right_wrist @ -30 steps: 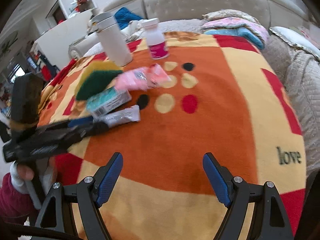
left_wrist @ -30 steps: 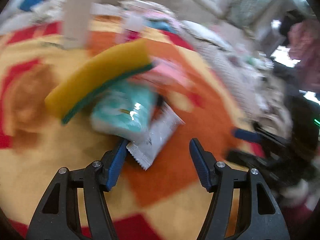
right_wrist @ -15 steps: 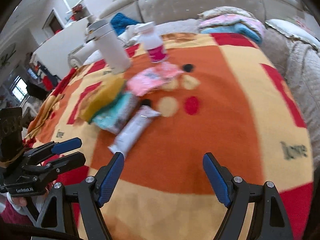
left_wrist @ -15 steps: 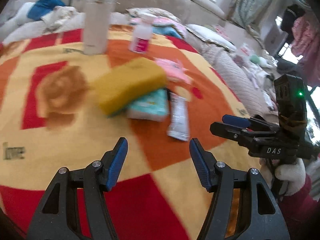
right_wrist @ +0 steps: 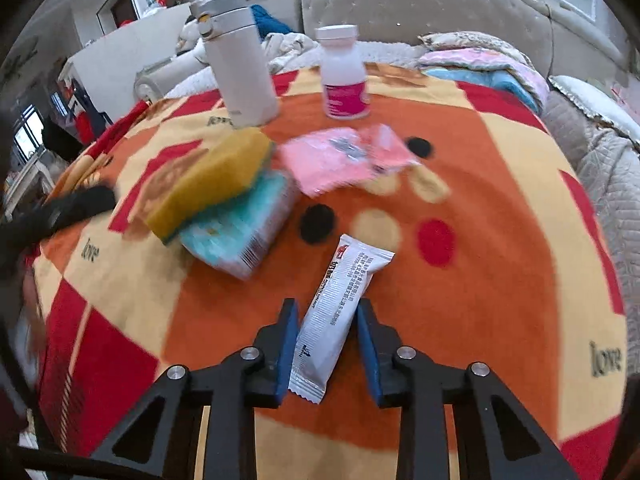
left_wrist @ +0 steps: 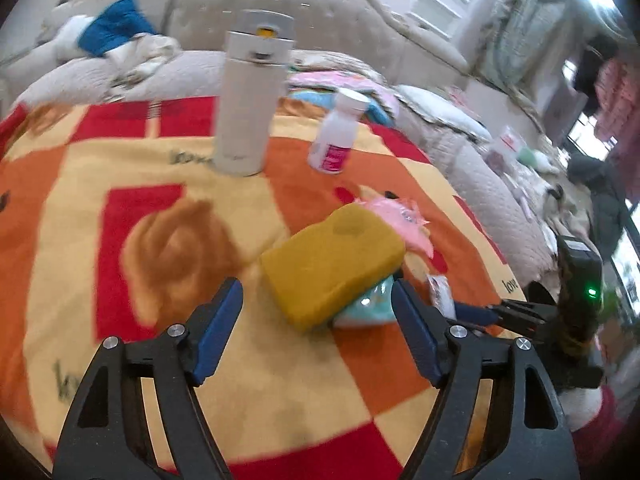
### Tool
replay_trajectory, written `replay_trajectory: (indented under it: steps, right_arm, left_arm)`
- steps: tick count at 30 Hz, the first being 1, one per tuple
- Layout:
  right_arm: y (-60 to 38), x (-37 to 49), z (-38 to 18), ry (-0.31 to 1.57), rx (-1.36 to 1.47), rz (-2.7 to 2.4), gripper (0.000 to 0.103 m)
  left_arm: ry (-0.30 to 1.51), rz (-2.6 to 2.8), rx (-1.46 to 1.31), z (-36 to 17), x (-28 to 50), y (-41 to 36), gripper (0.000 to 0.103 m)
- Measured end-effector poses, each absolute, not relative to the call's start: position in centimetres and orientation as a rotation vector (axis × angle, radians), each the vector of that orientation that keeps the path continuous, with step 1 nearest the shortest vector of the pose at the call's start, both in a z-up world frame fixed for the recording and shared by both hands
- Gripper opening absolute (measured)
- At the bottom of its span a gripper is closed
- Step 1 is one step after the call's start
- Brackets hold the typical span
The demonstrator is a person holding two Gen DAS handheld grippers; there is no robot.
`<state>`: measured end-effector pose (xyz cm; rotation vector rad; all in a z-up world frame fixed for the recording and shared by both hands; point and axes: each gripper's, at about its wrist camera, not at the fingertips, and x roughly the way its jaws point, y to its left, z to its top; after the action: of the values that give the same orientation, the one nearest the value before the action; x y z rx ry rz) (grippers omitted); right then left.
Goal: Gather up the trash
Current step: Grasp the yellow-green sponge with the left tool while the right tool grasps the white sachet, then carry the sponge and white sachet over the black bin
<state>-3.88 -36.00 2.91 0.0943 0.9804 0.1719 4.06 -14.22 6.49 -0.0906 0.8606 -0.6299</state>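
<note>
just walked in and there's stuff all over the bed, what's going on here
A person is picking trash off a patterned blanket with a handheld gripper in each hand. The right gripper is closing its jaws around a white sachet that lies between them; the pads don't clearly press it yet. The left gripper hovers empty, its jaws opening, in front of a yellow sponge that sits on a teal packet. A pink wrapper, a white flask and a pill bottle are untouched.

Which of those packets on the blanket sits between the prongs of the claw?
The long white packet, between the closing right claw. The pink packet and teal packet lie farther off.
</note>
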Motion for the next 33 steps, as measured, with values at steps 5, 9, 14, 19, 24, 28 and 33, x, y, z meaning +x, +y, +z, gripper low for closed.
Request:
replay_trajectory:
  steps: [5, 9, 14, 19, 24, 28, 33]
  right_arm:
    - [-38.4, -5.5, 2.8, 0.999, 0.126, 0.196, 0.028]
    - [-38.5, -5.6, 2.7, 0.997, 0.117, 0.209, 0.031]
    - [-37.4, -4.9, 2.7, 0.988, 0.097, 0.209, 0.040]
    - [-37.2, -5.1, 2.6, 0.960, 0.056, 0.174, 0.027]
    - [-37.8, -6.5, 3.4, 0.943, 0.079, 0.196, 0.023]
    - [-38.1, -8.4, 4.4, 0.919, 0.093, 0.202, 0.023]
    - [-38.4, -10.9, 5.1, 0.912, 0.111, 0.213, 0.023]
  left_arm:
    - [0.906, -0.720, 0.036, 4.9, 7.2, -17.6, 0.080]
    - [0.907, -0.749, 0.143, 4.5, 7.5, -19.7, 0.080]
    - [0.911, -0.704, 0.179, 3.8, 7.2, -20.5, 0.079]
    - [0.915, -0.662, 0.065, 4.6, 6.3, -18.7, 0.058]
    - [0.906, -0.605, 0.008, 6.4, 3.7, -17.0, 0.035]
    - [0.924, -0.593, -0.027, 6.8, 1.3, -16.6, 0.030]
    - [0.938, -0.582, -0.057, 7.2, -2.0, -17.1, 0.028]
